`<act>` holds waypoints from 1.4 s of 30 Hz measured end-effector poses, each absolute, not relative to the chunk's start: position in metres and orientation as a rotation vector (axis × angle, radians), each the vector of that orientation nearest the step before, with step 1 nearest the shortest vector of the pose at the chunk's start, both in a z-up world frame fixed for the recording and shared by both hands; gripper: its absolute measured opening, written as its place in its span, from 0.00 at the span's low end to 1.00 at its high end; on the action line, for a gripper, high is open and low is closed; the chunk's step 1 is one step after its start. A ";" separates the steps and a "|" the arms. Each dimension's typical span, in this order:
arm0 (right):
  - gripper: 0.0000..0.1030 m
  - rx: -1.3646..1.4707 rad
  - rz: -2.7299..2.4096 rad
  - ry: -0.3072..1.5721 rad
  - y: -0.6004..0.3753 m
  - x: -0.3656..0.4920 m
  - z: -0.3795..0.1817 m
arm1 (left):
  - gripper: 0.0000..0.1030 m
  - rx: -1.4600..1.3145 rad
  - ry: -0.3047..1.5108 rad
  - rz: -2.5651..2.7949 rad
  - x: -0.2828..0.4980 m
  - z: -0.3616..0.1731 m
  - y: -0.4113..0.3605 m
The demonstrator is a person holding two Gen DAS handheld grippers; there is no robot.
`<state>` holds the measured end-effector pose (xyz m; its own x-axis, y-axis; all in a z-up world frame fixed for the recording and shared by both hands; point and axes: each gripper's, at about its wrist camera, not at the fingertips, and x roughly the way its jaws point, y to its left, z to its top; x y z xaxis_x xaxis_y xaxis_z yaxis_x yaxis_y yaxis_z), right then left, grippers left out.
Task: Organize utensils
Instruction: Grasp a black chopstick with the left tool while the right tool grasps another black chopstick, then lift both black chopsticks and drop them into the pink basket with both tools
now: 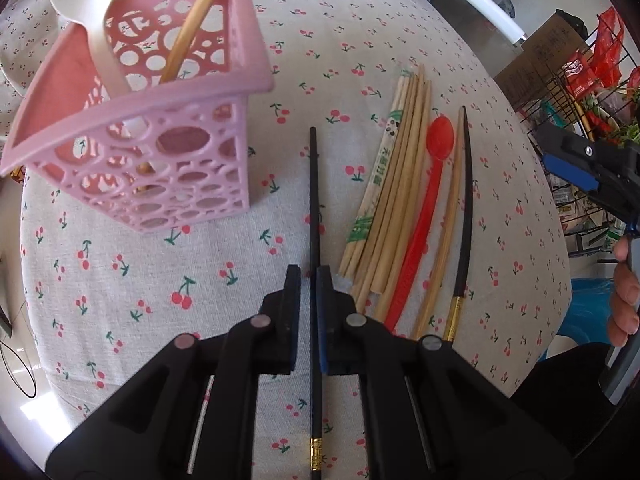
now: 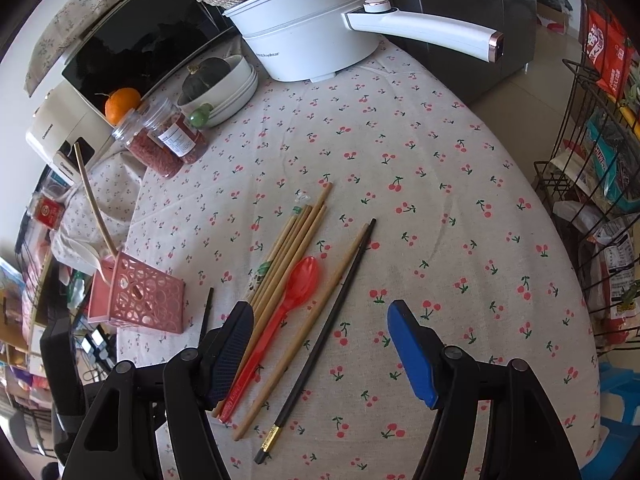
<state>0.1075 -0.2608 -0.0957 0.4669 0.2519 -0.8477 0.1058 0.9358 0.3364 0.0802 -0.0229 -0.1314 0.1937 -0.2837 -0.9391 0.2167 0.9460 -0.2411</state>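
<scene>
My left gripper (image 1: 309, 280) is shut on a black chopstick (image 1: 314, 200) that points forward over the tablecloth. A pink perforated basket (image 1: 168, 176) stands ahead to the left with a white spoon (image 1: 96, 36) and a wooden chopstick (image 1: 196, 20) in it. To the right lie several wooden chopsticks (image 1: 400, 184), a red plastic spoon (image 1: 432, 184) and a second black chopstick (image 1: 466, 200). My right gripper (image 2: 320, 344) is open above the red spoon (image 2: 296, 288), wooden chopsticks (image 2: 292, 244) and black chopstick (image 2: 332, 320). The basket (image 2: 140, 300) is at its left.
A white electric pot (image 2: 312, 28) with a long handle stands at the table's far edge. Jars (image 2: 168, 140), stacked bowls (image 2: 228, 88) and an oven (image 2: 132, 40) are at the back left. A wire rack (image 2: 592, 200) with packets stands off the table's right side.
</scene>
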 end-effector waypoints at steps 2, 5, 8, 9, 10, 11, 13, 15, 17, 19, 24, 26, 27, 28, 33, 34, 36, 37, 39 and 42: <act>0.69 0.370 0.087 1.100 -0.262 0.108 -0.099 | 0.09 -0.065 1.327 -0.339 0.084 -0.133 -0.027; 0.69 0.364 0.077 1.114 -0.261 0.109 -0.104 | 0.09 -0.028 1.318 -0.330 0.088 -0.133 -0.033; 0.69 0.340 0.071 1.137 -0.257 0.112 -0.111 | 0.06 -0.015 1.331 -0.320 0.091 -0.133 -0.036; 0.69 0.329 0.070 1.148 -0.254 0.113 -0.114 | 0.06 -0.007 1.336 -0.321 0.092 -0.133 -0.038; 0.69 0.314 0.068 1.161 -0.252 0.114 -0.117 | 0.06 -0.003 1.337 -0.321 0.092 -0.133 -0.039; 0.69 0.293 0.063 1.177 -0.249 0.115 -0.121 | 0.06 -0.005 1.334 -0.325 0.091 -0.132 -0.039; 0.69 0.256 0.043 1.210 -0.244 0.115 -0.129 | 0.06 -0.007 1.324 -0.347 0.086 -0.129 -0.040; 0.67 0.240 0.036 1.242 -0.241 0.117 -0.137 | 0.06 -0.013 1.309 -0.376 0.079 -0.123 -0.040; 0.61 0.242 0.028 1.259 -0.240 0.119 -0.143 | 0.06 -0.014 1.290 -0.398 0.072 -0.115 -0.038; 0.53 0.231 0.011 1.271 -0.240 0.122 -0.147 | 0.06 -0.013 1.268 -0.413 0.064 -0.107 -0.033; 0.41 0.208 -0.013 1.266 -0.236 0.132 -0.152 | 0.06 -0.037 1.213 -0.444 0.051 -0.089 -0.025; 0.32 0.158 -0.029 1.259 -0.229 0.132 -0.153 | 0.06 -0.039 1.187 -0.448 0.045 -0.081 -0.022; 0.23 0.124 -0.045 1.258 -0.227 0.131 -0.153 | 0.06 -0.040 1.175 -0.449 0.044 -0.078 -0.022; 0.19 0.095 -0.062 1.255 -0.225 0.131 -0.154 | 0.06 -0.043 1.164 -0.452 0.042 -0.074 -0.020; 0.11 0.133 -0.045 1.237 -0.233 0.129 -0.153 | 0.06 -0.044 1.086 -0.461 0.035 -0.053 -0.008; 0.11 0.157 -0.036 1.233 -0.237 0.128 -0.153 | 0.06 -0.041 1.070 -0.464 0.033 -0.048 -0.008; 0.06 0.213 -0.022 1.218 -0.242 0.127 -0.150 | 0.06 -0.037 1.036 -0.472 0.031 -0.040 -0.010; 0.06 0.231 -0.018 1.202 -0.245 0.125 -0.146 | 0.06 -0.034 1.020 -0.476 0.029 -0.036 -0.010; 0.06 0.249 -0.009 1.152 -0.250 0.120 -0.133 | 0.06 -0.036 0.985 -0.480 0.025 -0.027 -0.009; 0.06 0.297 0.032 1.061 -0.252 0.111 -0.109 | 0.06 -0.051 0.926 -0.485 0.021 -0.015 -0.005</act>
<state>0.1107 -0.2521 -0.1093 0.4916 0.1680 -0.8545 0.1168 0.9597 0.2558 0.0212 -0.0054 -0.0149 0.5018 -0.4230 -0.7545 0.3799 0.8914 -0.2471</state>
